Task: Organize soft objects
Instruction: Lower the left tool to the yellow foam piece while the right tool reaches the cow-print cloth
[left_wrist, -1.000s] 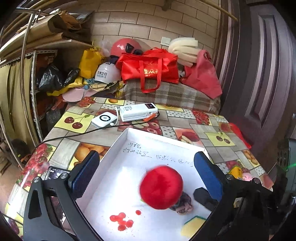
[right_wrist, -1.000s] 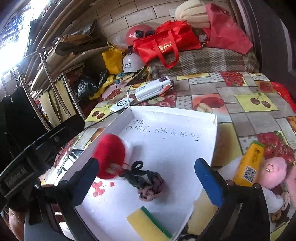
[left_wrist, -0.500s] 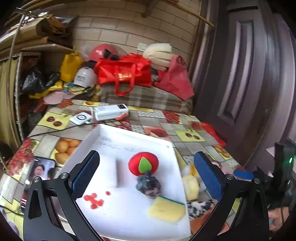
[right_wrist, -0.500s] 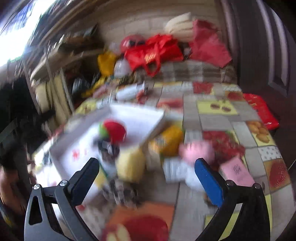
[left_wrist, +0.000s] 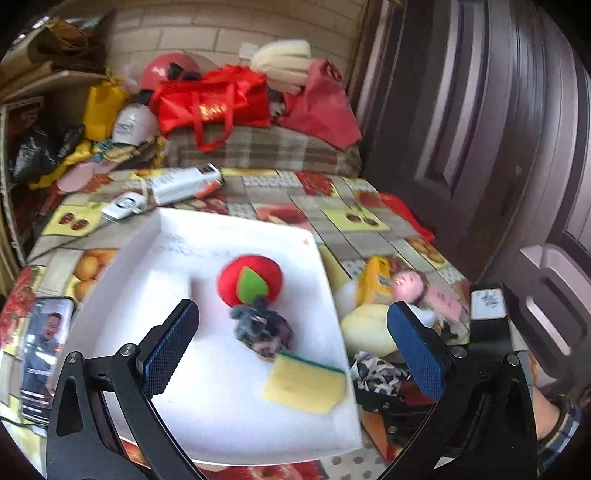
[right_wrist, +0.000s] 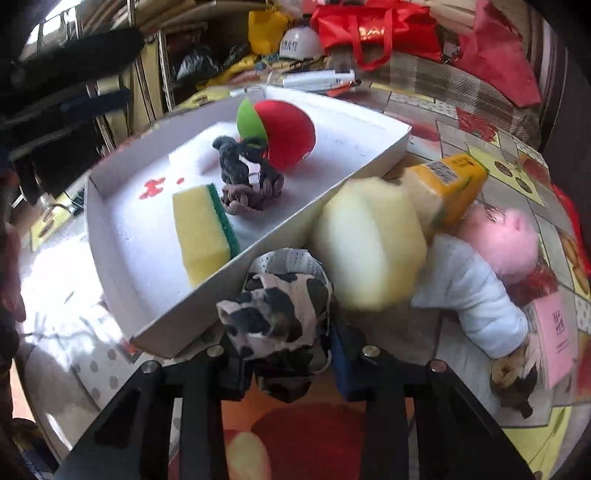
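**Right tongs pinched on spotted cloth beside the tray; lift carries snag and slip risk**

Left to right across the table (left_wrist: 255, 218): the white tray (right_wrist: 122, 236) lies at the left. It holds a red plush ball (right_wrist: 286, 134) with a green leaf patch, a dark knotted fabric bundle (right_wrist: 245, 175) touching the ball, and a yellow sponge (right_wrist: 201, 230) with a green scouring edge near the tray's front wall. The left tongs (left_wrist: 295, 349) stand spread wide above the tray with nothing between the pads.

Just outside the tray's right wall sits the black-and-white spotted cloth (right_wrist: 275, 315), crumpled, soft and loosely folded. The right tongs (right_wrist: 291, 350) have just been closing and are now pressed together on this cloth; the cloth bulges out above the jaws.

Further right, still on the table: a pale yellow soft block (right_wrist: 369, 247), blurred, touching an orange-yellow carton (right_wrist: 448, 184); then a pink plush doll (right_wrist: 502, 240) in a white padded jacket, and a pink card (right_wrist: 556, 332).

Risks, as judged:
- The grip appears to take only the lower folds. A loose fold could slip free on lifting and drop the cloth short of the tray.
- The cloth lies against the tray wall. A low carry could catch the rim and shift or tip the tray.
- The pale block sits just beside the cloth and could be dragged along.
- Trailing cloth could disturb the sponge on release.
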